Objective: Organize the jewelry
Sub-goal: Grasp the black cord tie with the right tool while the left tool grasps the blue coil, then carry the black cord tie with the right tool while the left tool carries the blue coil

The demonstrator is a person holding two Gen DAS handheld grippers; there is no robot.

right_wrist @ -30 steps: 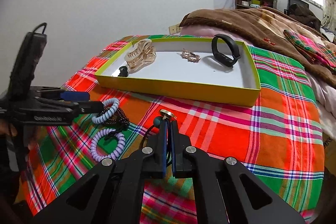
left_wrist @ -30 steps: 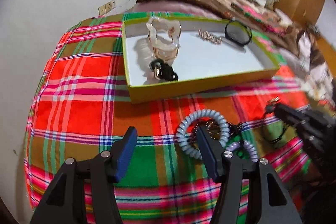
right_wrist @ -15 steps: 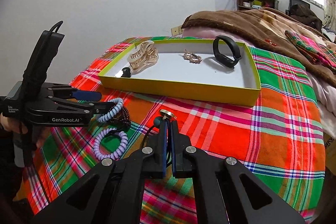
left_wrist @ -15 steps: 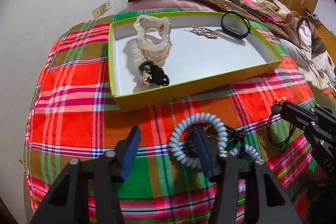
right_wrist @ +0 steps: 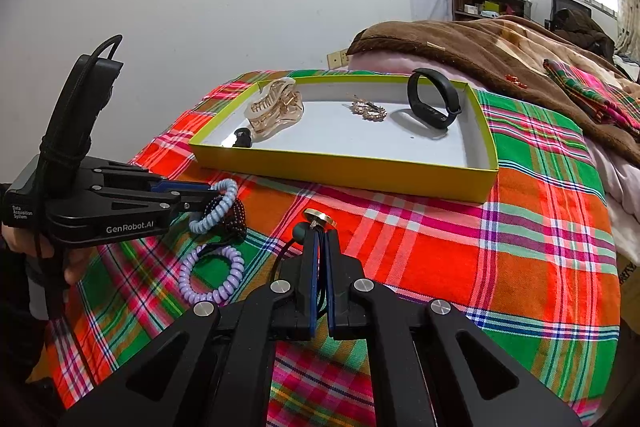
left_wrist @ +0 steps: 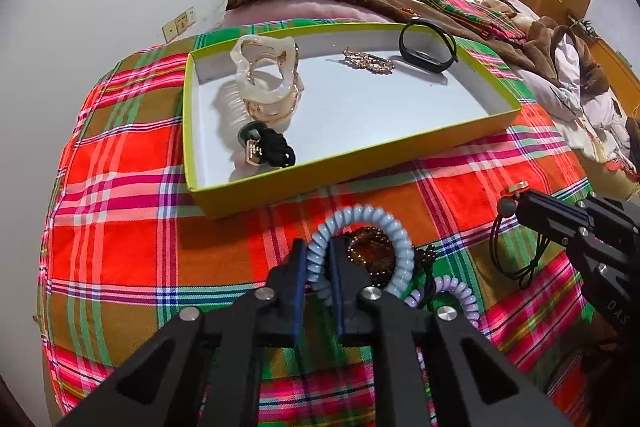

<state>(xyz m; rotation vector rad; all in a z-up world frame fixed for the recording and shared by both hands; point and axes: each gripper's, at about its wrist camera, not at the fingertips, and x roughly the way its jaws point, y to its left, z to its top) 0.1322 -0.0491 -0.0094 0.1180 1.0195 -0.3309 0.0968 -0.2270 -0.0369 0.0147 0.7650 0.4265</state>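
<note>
My left gripper is shut on the near side of a pale blue coil hair tie, which lies over a dark beaded bracelet; the tie also shows in the right wrist view. A lilac coil tie lies beside them. My right gripper is shut on a black elastic hair tie with a gold charm, above the plaid cloth. The yellow-green tray holds a clear claw clip, a black hair tie, a gold hair clip and a black wristband.
The tray sits on a red and green plaid cloth over a bed. A brown blanket lies behind the tray. A white wall runs along the left. The person's hand holds the left gripper.
My left gripper was open around the pale blue coil tie and has shut on it. My right gripper has stayed shut on the black elastic hair tie with little movement.
</note>
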